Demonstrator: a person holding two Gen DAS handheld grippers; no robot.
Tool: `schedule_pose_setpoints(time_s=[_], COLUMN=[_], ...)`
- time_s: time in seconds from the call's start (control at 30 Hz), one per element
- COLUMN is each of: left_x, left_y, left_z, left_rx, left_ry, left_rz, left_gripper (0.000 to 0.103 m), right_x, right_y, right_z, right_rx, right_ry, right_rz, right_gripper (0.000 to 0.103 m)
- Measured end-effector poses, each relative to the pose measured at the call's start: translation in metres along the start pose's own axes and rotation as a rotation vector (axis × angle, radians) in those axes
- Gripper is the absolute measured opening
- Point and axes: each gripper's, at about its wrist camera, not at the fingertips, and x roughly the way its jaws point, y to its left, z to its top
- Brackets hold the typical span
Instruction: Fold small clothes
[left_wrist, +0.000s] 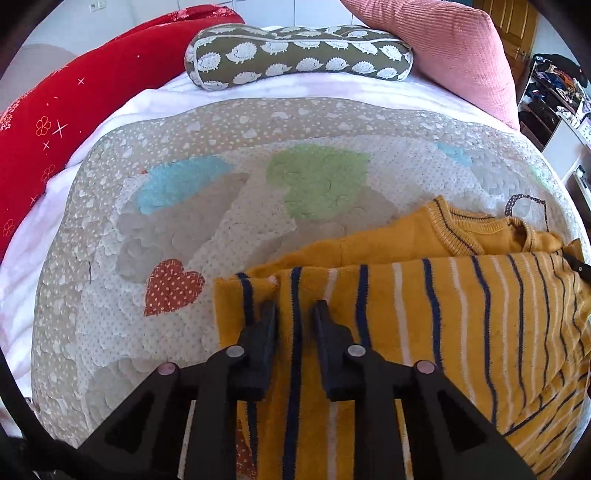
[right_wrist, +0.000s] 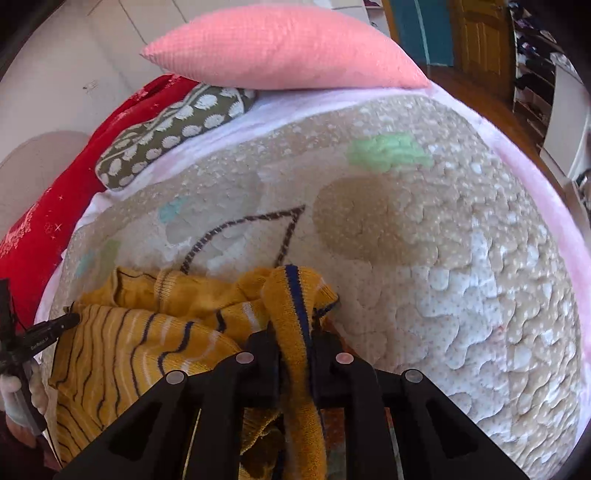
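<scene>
I'm working over a bed, and most of what I see is its quilt (left_wrist: 192, 236), a beige dotted cover with patchwork hearts in blue, green and red; a pale pink sheet (right_wrist: 546, 192) shows around the quilt's edge. Along the far side lie a big red blanket (left_wrist: 74, 92) with small flower and star marks, a pink pillow (right_wrist: 280, 48), and a smaller olive cushion (left_wrist: 295, 51) printed with white hedgehogs, which sits just in front of the pink pillow and beside the red blanket.

The piece I'm folding is a small mustard-yellow sweater (left_wrist: 424, 302) with navy and white stripes. It lies on the near part of the quilt, partly folded over itself, with its ribbed collar (left_wrist: 454, 229) toward the far side and a plain yellow layer showing beneath the striped one.

My left gripper (left_wrist: 294, 314) sits on the sweater's left edge, close to the red heart. Its fingers (left_wrist: 267, 332) stand narrowly apart with a navy stripe and yellow fabric showing between them; I cannot tell whether the pads truly pinch the cloth or just rest on it.

My right gripper (right_wrist: 295, 343) is clenched on a bunched fold of the sweater at its right edge, the yellow knit with one navy stripe standing up between the fingers (right_wrist: 264, 354). In the right view, the tip of the left gripper pokes in at the sweater's left side, well apart from mine
</scene>
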Motion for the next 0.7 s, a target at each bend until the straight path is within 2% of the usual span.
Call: schedule_pose_setpoints(time_s=[0.03,0.1,0.17,0.23,0.3,0.33,0.43,0.53,0.63,0.7], left_x=[-0.003,-0.011,-0.022,-0.034,-0.05,-0.06,-0.085,-0.106,-0.117,-0.126], left_y=[0.001,0.01,0.026,0.043,0.057,0.061,0.06,0.058,0.047,0.034], left_z=[-0.003,-0.008,-0.015,-0.026,-0.048,-0.064,-0.113,-0.171,-0.217,-0.242], left_rx=[0.002,-0.026,-0.091,-0.166,-0.216,-0.223,-0.21,-0.229,-0.249,-0.24], left_ry=[-0.016,-0.027,-0.032,-0.041,-0.041,-0.042,-0.05,-0.03,-0.011,-0.046], left_rz=[0.01,0.019,-0.007,-0.016,-0.025,-0.024,-0.033,-0.064,-0.124,-0.115], left_gripper=[0.034,0.047,0.049,0.053,0.053,0.053,0.054,0.054,0.055,0.058], right_x=[0.001,-0.007,-0.018,-0.039,-0.065,-0.078,-0.115,-0.14,-0.152,-0.156], right_y=[-0.007,-0.02,-0.031,-0.038,-0.042,-0.044,-0.046,-0.041,-0.03,-0.02], right_z=[-0.006,-0.016,-0.022,-0.028,-0.038,-0.046,-0.088,-0.147,-0.211,-0.249], right_rx=[0.02,0.061,0.111,0.15,0.14,0.135,0.144,0.142,0.142,0.141], right_ry=[-0.017,-0.056,-0.066,-0.104,-0.148,-0.155,-0.151,-0.104,-0.047,-0.025], right_rz=[0.006,0.04,0.043,-0.02,-0.087,-0.08,0.009,0.093,0.179,0.231], right_gripper=[0.017,0.018,0.021,0.032,0.036,0.036,0.036,0.036,0.037,0.037])
